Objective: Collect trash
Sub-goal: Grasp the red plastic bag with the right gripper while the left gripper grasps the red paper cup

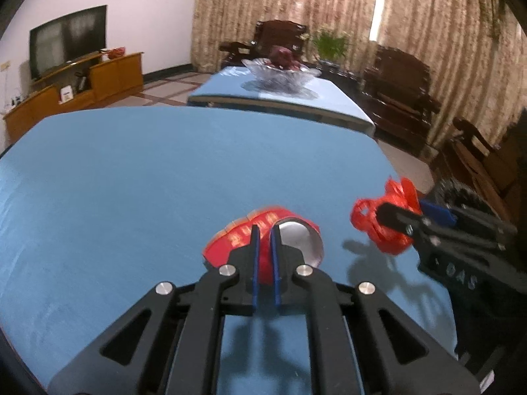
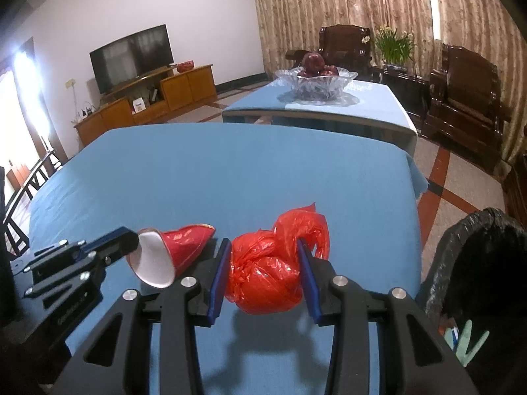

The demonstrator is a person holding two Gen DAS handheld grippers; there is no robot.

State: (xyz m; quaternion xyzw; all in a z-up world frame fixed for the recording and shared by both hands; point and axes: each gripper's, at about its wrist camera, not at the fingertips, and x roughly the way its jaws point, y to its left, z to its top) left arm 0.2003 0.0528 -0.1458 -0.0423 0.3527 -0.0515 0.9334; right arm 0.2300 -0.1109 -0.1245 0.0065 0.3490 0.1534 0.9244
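A crushed red paper cup (image 1: 237, 240) with a white inside lies on its side between the fingers of my left gripper (image 1: 265, 232), which is shut on its rim wall. In the right wrist view the same cup (image 2: 187, 242) sticks out from the left gripper (image 2: 133, 242) at the lower left. My right gripper (image 2: 263, 245) is shut on a knotted red plastic bag (image 2: 266, 279), with a blue pad pressing on each side. The bag (image 1: 385, 227) hangs a little above the blue tablecloth (image 1: 148, 181) with its shadow beneath it. The right gripper (image 1: 405, 219) shows at the right edge.
A bin with a black liner (image 2: 477, 263) stands just off the table's right side. Beyond the table is a second blue table (image 2: 378, 95) carrying a glass fruit bowl (image 2: 316, 82). A TV (image 2: 131, 57) on a wooden cabinet stands at the left, dark wooden chairs (image 2: 464, 98) at the right.
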